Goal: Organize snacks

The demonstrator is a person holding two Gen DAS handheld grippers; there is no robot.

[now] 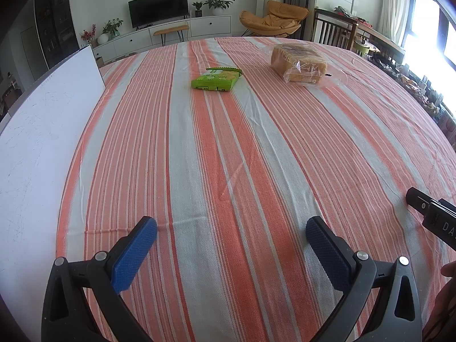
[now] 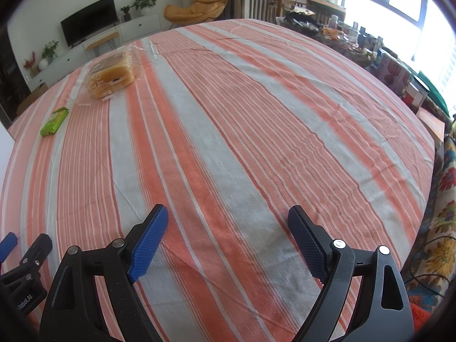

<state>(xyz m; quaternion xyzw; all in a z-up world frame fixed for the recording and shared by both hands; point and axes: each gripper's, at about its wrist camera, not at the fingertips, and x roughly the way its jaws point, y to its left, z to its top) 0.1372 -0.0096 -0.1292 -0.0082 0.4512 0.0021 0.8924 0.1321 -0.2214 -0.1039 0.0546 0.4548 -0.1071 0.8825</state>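
Striped orange-and-grey cloth covers the table (image 1: 228, 148). Left wrist view: left claw (image 1: 230, 236) hangs over bare cloth, blue pads spread wide, nothing between them, touching nothing. Green snack packet (image 1: 215, 79) lies flat, well ahead and a little left of the claw's line, long axis running roughly across the view. Bagged bread loaf (image 1: 299, 64) sits beyond and to the right, apart from the packet. White board (image 1: 48, 108) lies along the table's left side

Right wrist view: right claw (image 2: 228, 239) likewise gaping wide and empty above the cloth. Packet (image 2: 54, 121) shows far off at upper left, loaf (image 2: 112, 75) beyond it; both well apart from this claw

Judgement: left hand looks nearer the packet and squarer to it; gripping across its narrow width looks simplest
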